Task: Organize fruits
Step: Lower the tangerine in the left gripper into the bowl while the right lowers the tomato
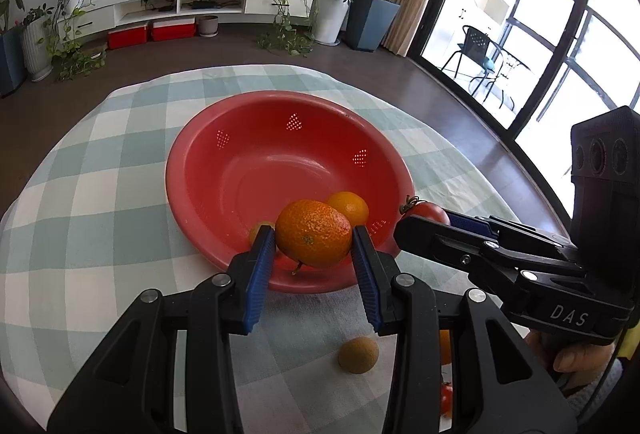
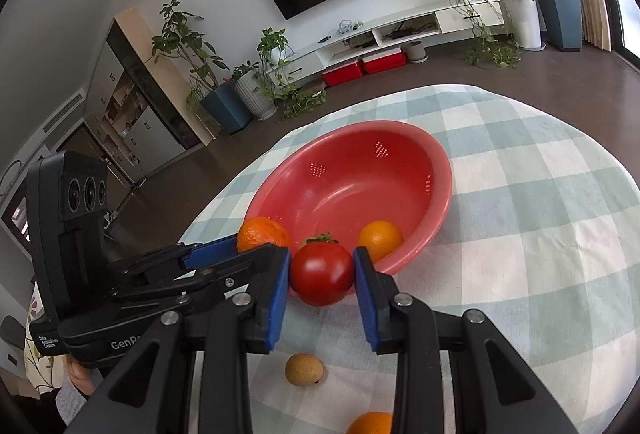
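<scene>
My left hand-held gripper (image 1: 313,250) pinching dimpled round orange (image 1: 313,238), right hand-held gripper (image 2: 322,274) pinching glossy red tomato (image 2: 322,274). Both near rim of perforated red plastic bowl (image 1: 224,169); risk: grippers colliding, tomato bruising on drop.

The tablecloth (image 1: 100,193) is a check of pale green and white squares. On it sits a coral-red bowl (image 1: 240,169) with little triangles of pin-holes glowing lighter. The left gripper (image 1: 314,240) is black with blue pads (image 1: 260,266), clasping a deep orange mandarin (image 1: 312,238) with a dimpled skin. The right gripper (image 2: 322,274), in the same black and blue, clasps a glossy red tomato (image 2: 322,274) with a green stalk. A paler orange (image 2: 380,238) lies in the bowl; a tan-brown small fruit (image 2: 304,369) lies near.
</scene>
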The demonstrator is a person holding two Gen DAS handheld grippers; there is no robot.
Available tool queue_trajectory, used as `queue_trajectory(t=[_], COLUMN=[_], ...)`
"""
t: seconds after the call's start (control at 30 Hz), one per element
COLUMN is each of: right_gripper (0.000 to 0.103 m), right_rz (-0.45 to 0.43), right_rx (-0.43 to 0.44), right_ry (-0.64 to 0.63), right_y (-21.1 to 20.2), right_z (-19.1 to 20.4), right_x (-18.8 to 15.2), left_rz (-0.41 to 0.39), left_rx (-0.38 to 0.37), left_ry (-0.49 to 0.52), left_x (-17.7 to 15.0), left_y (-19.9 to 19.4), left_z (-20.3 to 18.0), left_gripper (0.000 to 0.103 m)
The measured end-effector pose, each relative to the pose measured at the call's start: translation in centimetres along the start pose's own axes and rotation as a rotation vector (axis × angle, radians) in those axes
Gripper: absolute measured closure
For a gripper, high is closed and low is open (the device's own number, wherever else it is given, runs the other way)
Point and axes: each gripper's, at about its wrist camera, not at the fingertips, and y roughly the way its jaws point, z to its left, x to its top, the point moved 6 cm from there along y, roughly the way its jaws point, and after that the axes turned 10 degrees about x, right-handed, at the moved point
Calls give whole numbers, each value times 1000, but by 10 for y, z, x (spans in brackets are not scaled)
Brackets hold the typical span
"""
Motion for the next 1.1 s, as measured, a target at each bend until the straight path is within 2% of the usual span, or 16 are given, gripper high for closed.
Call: queue_trajectory(t=[1.1], right_gripper=[69], right_rz=[59], right_rx=[-74], right_ry=[-55], right_y=[43], right_z=[-19], right_x=[18], left_rz=[28], left_rx=[66], left_ry=[-4], left_x=[20], left_y=[53], left_z=[26], left_gripper=[66])
